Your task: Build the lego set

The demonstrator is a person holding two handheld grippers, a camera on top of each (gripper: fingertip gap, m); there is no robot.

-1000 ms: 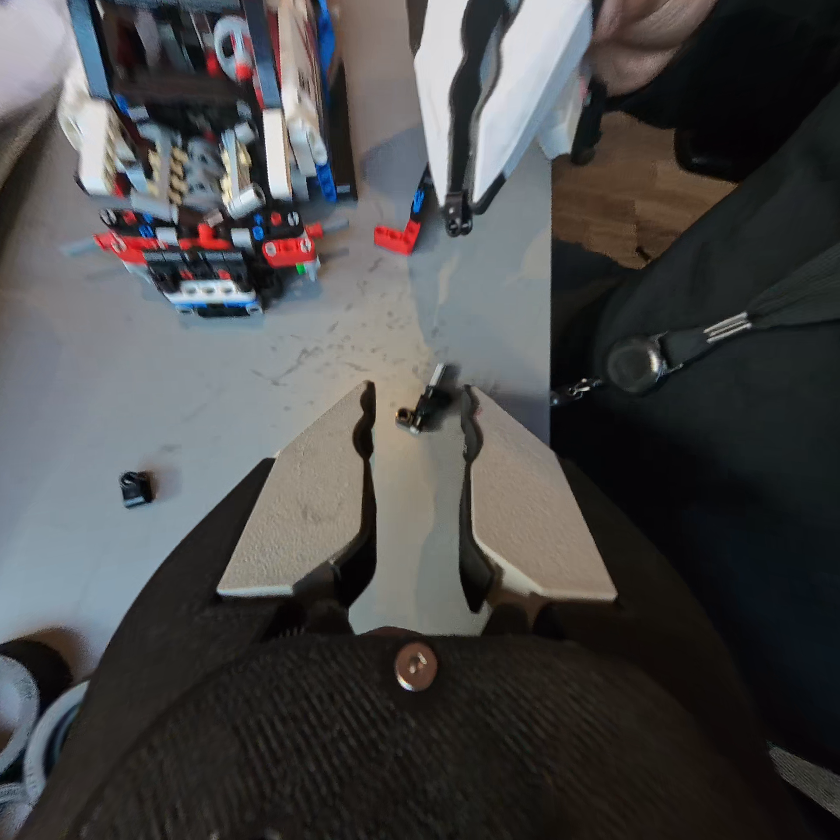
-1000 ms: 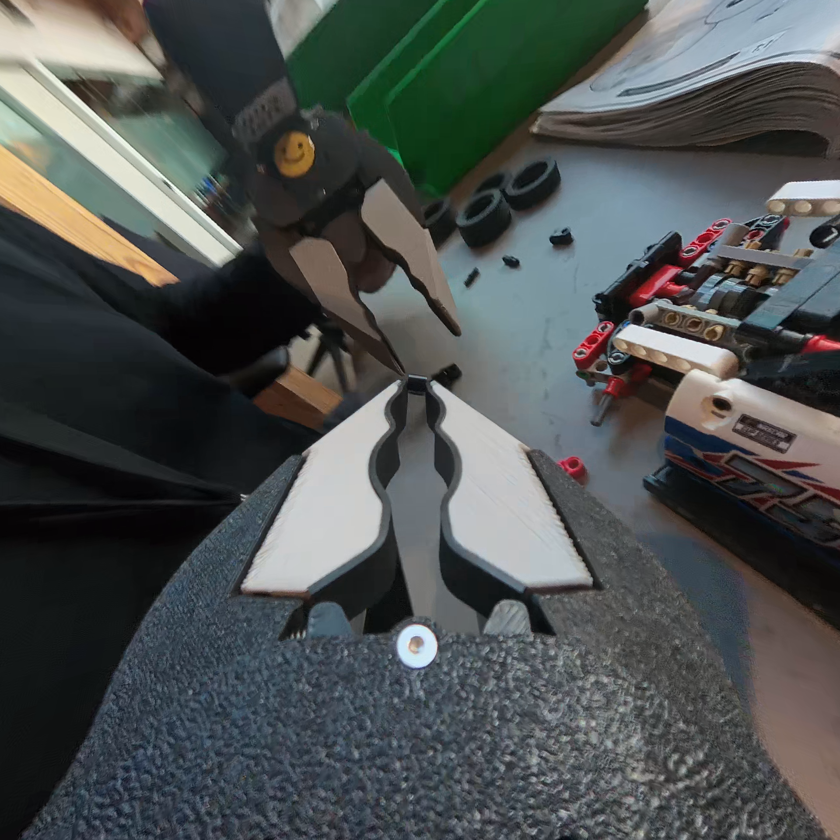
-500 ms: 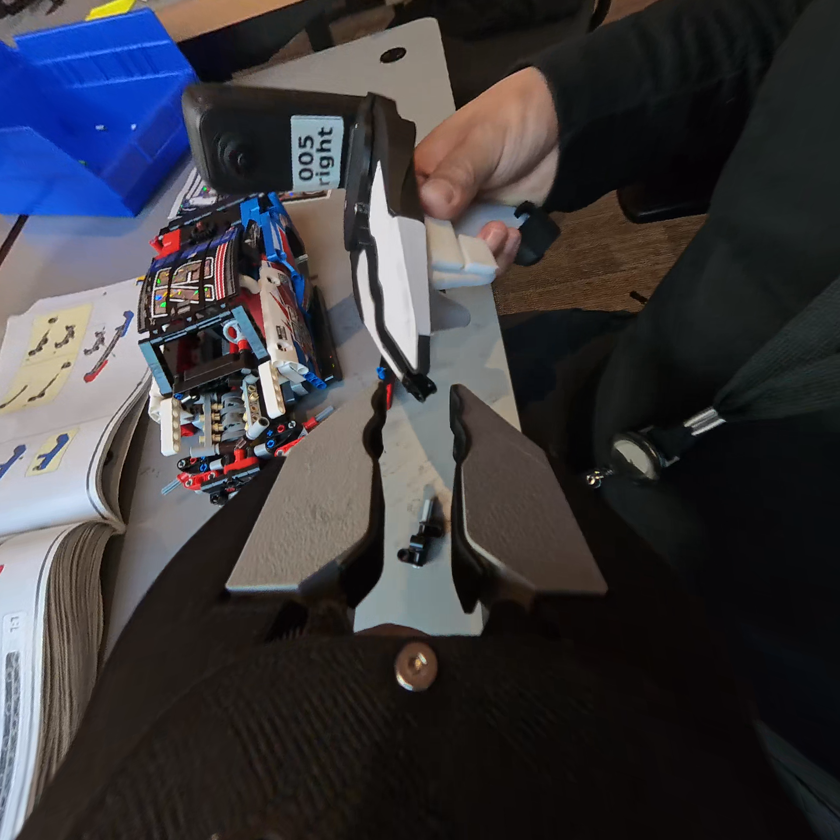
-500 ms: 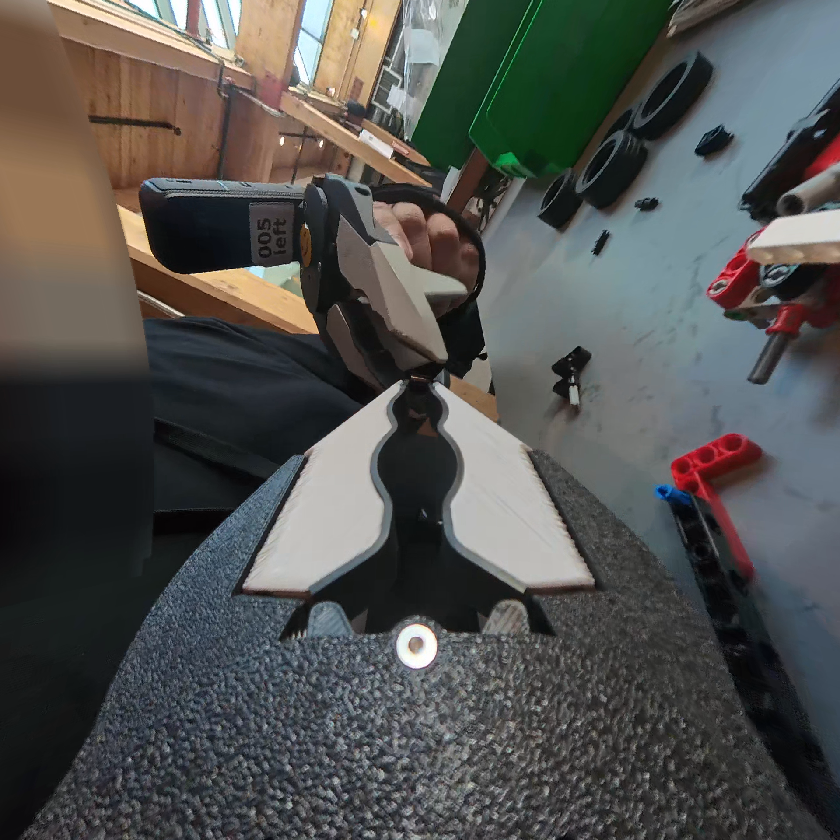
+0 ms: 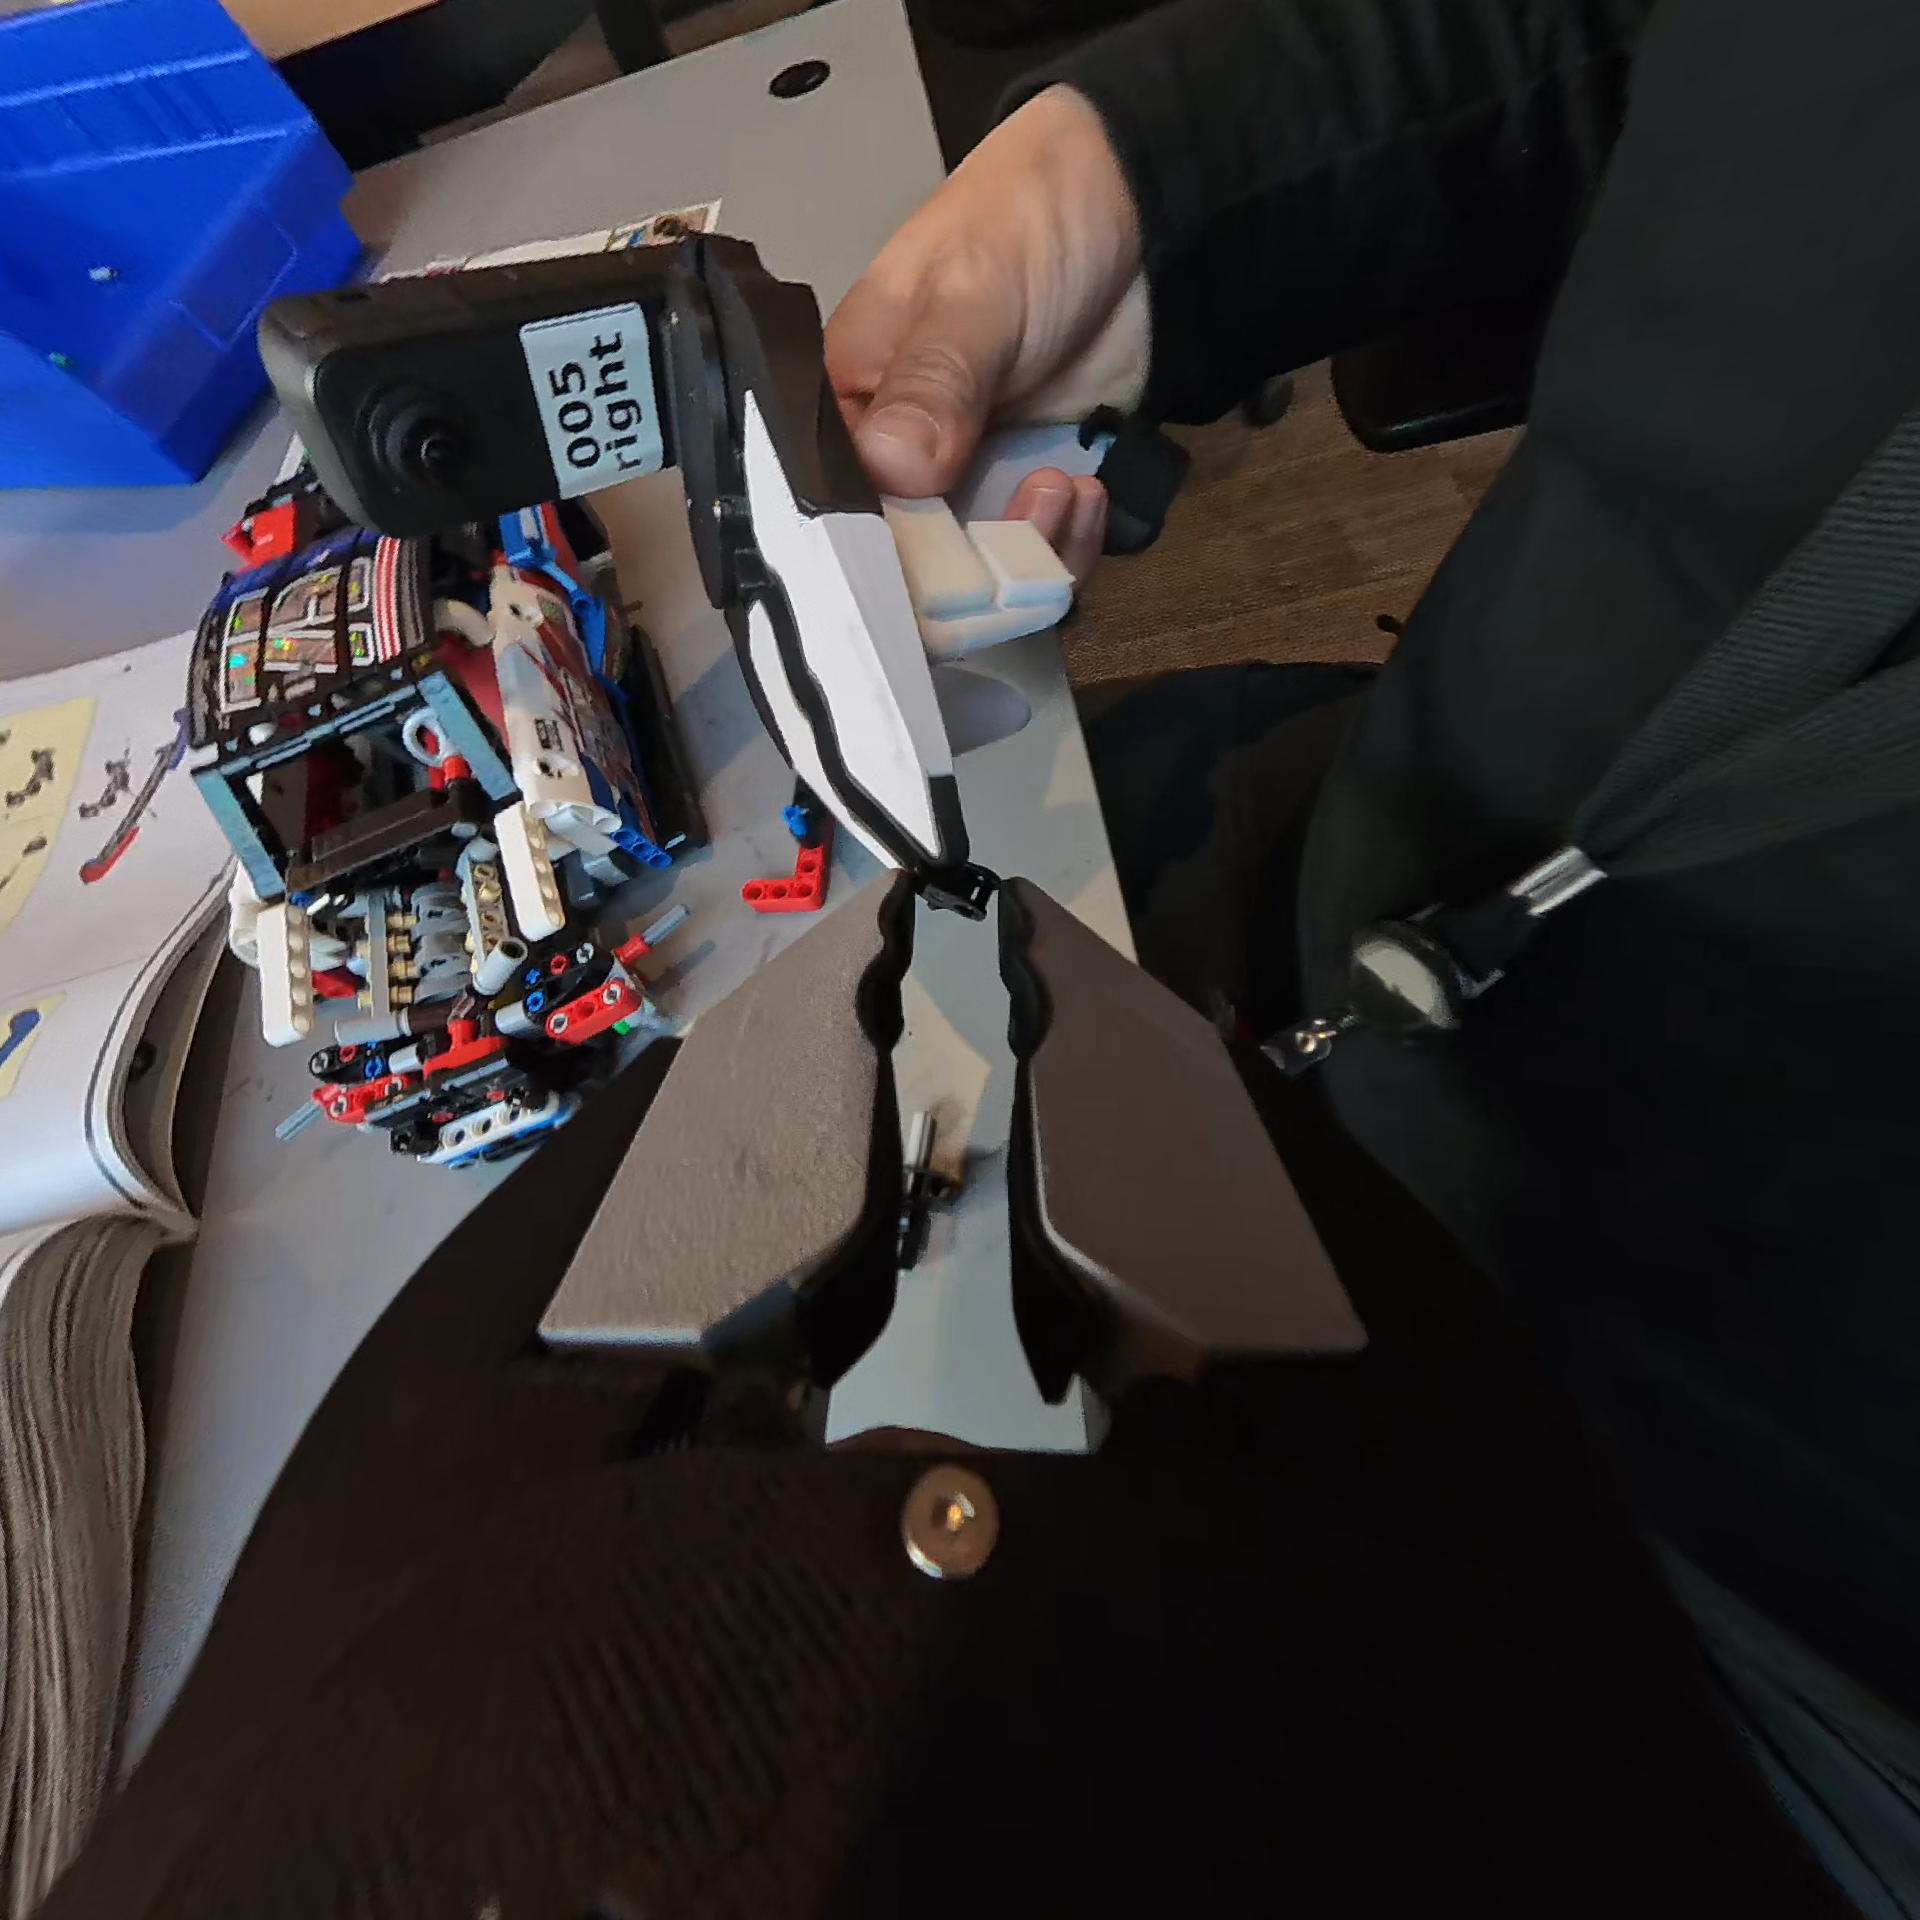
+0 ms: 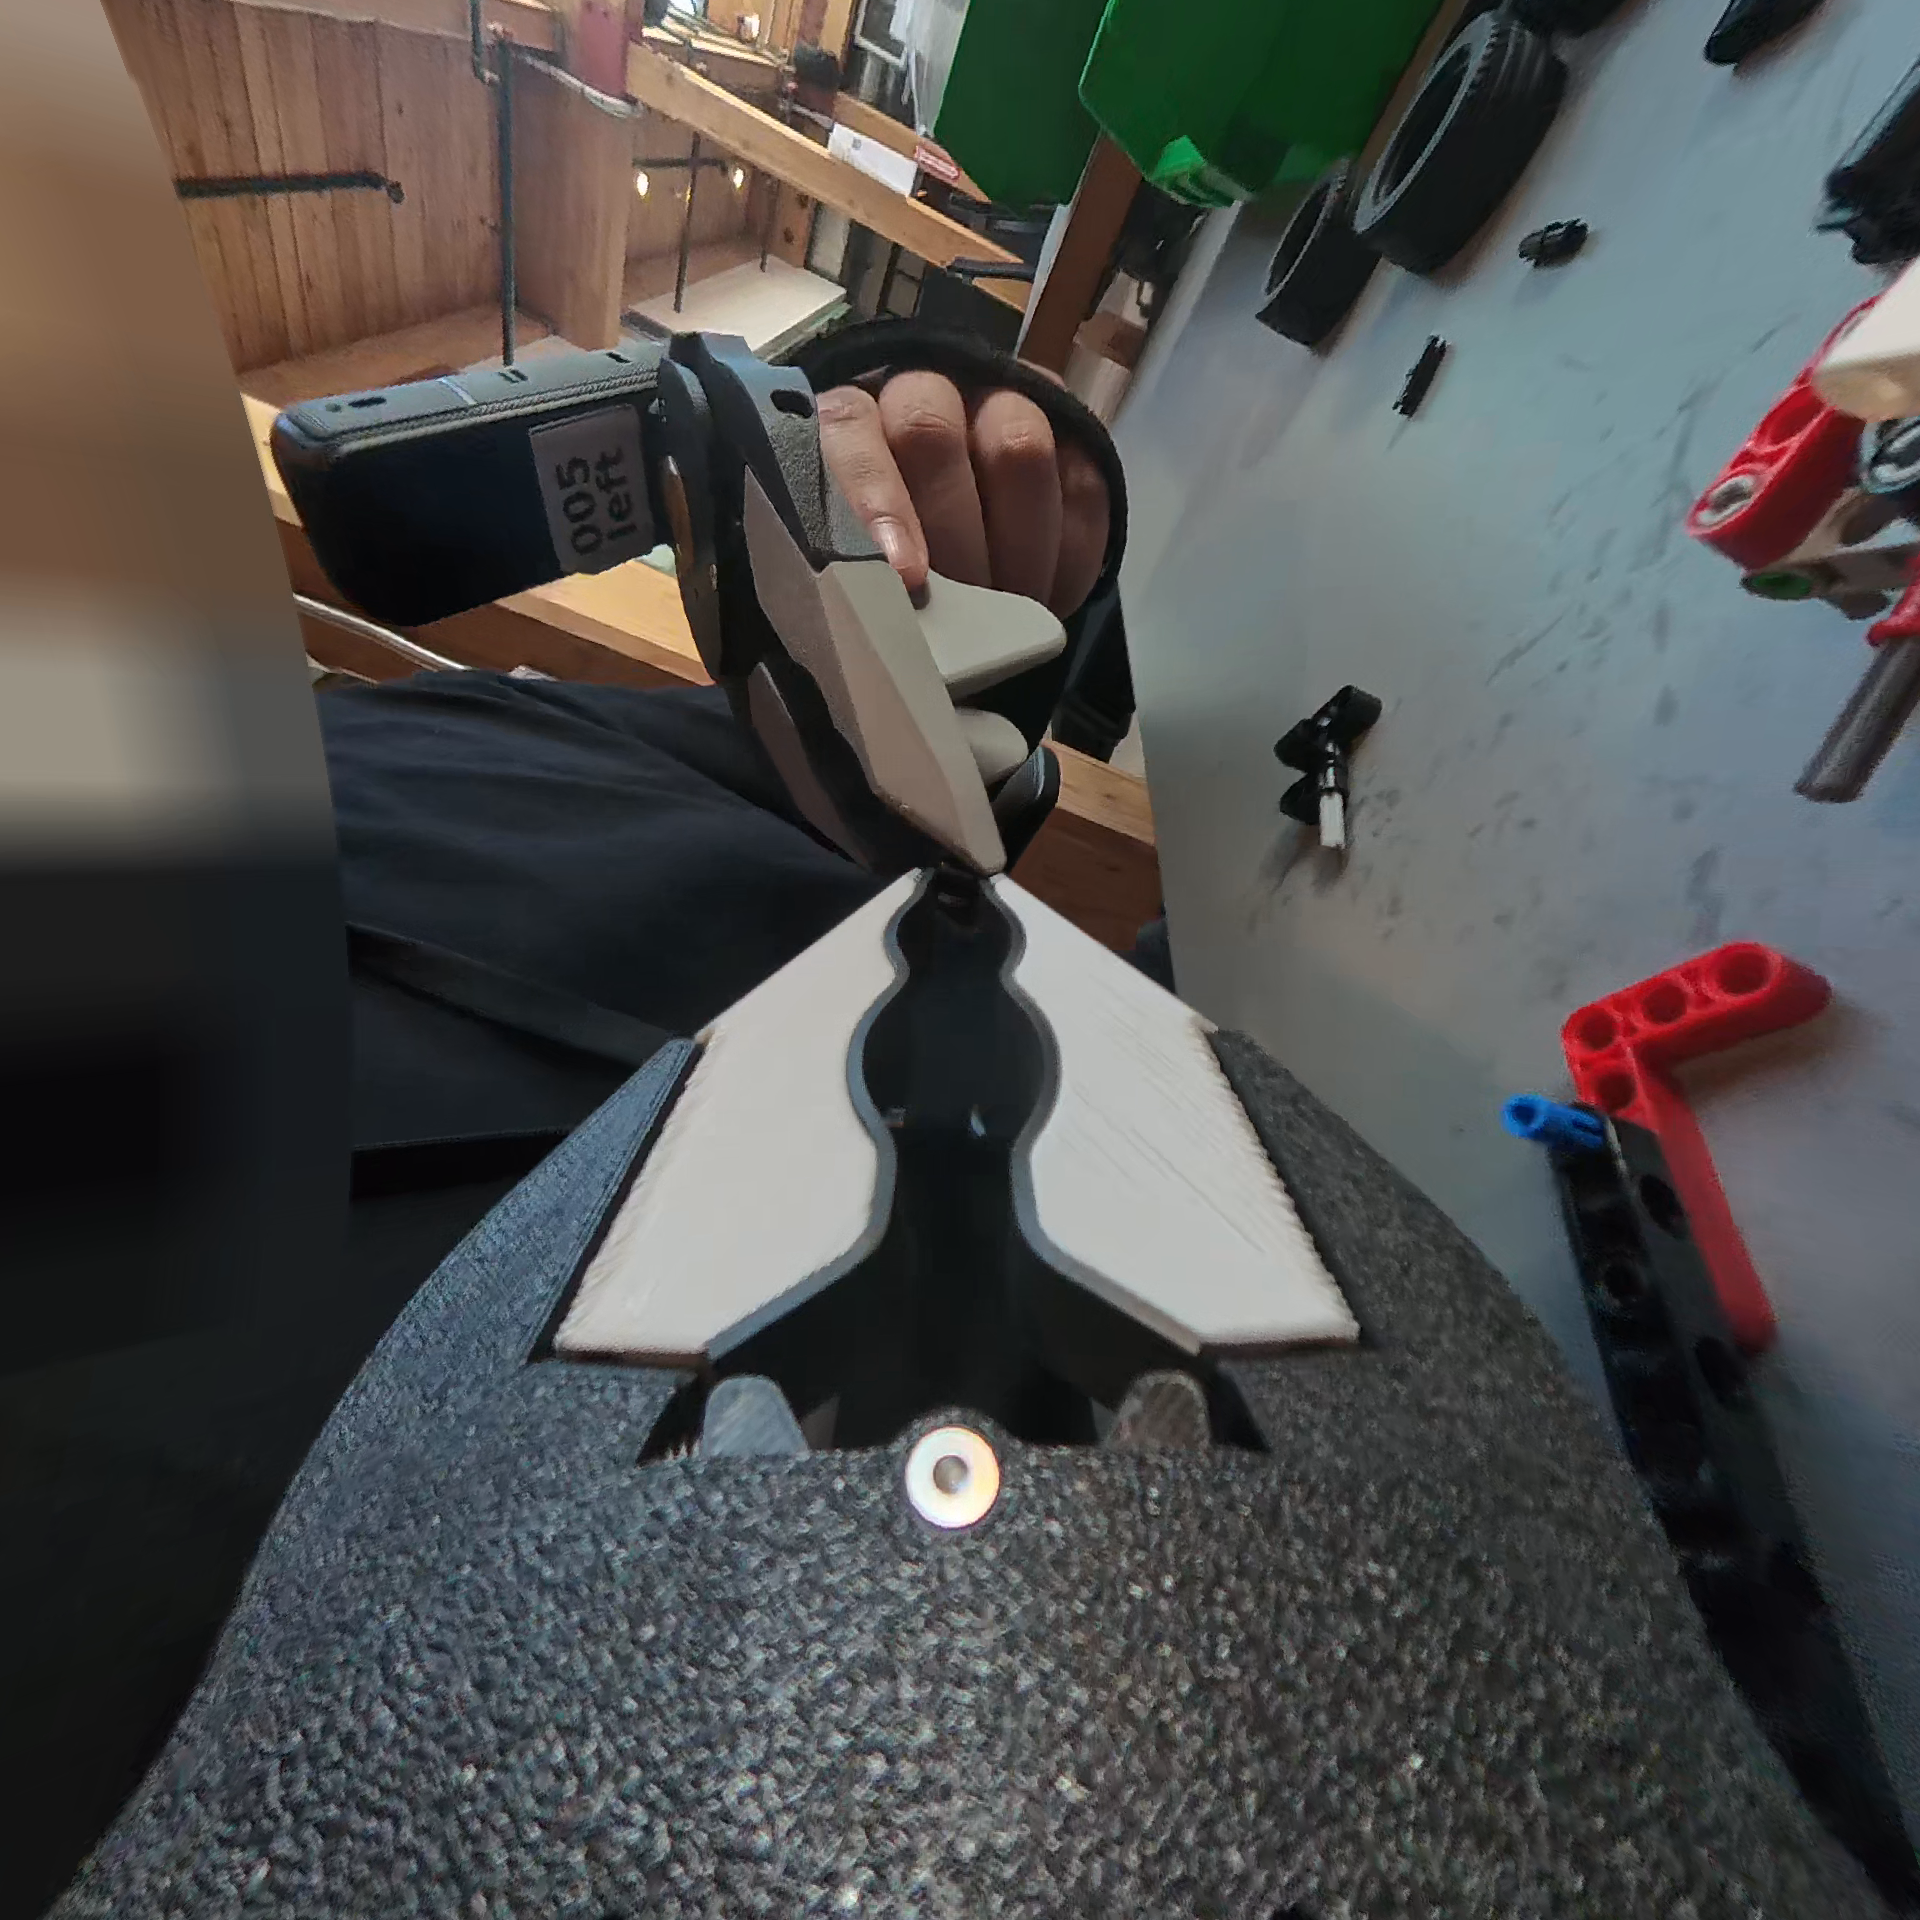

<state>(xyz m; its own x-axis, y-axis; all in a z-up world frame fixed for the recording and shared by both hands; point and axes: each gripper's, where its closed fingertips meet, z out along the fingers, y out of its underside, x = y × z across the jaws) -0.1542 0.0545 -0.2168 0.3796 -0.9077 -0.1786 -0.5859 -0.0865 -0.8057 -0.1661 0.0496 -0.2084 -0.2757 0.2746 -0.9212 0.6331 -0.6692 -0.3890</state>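
Observation:
My right gripper [image 6: 951, 881] is shut on a small black Lego piece [image 6: 952, 906] held in the air over the table's near edge. In the left wrist view the right gripper [image 5: 935, 857] points down and the piece [image 5: 954, 894] hangs at its tips. My left gripper [image 5: 956, 920] is open, its two tips on either side of that piece; I cannot tell whether they touch it. It also shows in the right wrist view [image 6: 971, 847]. The half-built Lego car [image 5: 416, 831] stands on the grey table [image 5: 1039, 748].
A black connector with a grey axle [image 5: 920, 1174] lies on the table under my left fingers. A red L-shaped beam [image 6: 1683, 1029], a black beam [image 6: 1652, 1268] and black tyres [image 6: 1455, 135] lie nearby. An open instruction book [image 5: 62, 1039] and a blue bin [image 5: 135, 208] are to the left. Only a small space, under 4 cm, lies between the two pairs of fingers.
My left gripper has risen from the black connector on the table and met the right gripper. The right gripper has stayed shut on the small black piece and brought it between my left tips.

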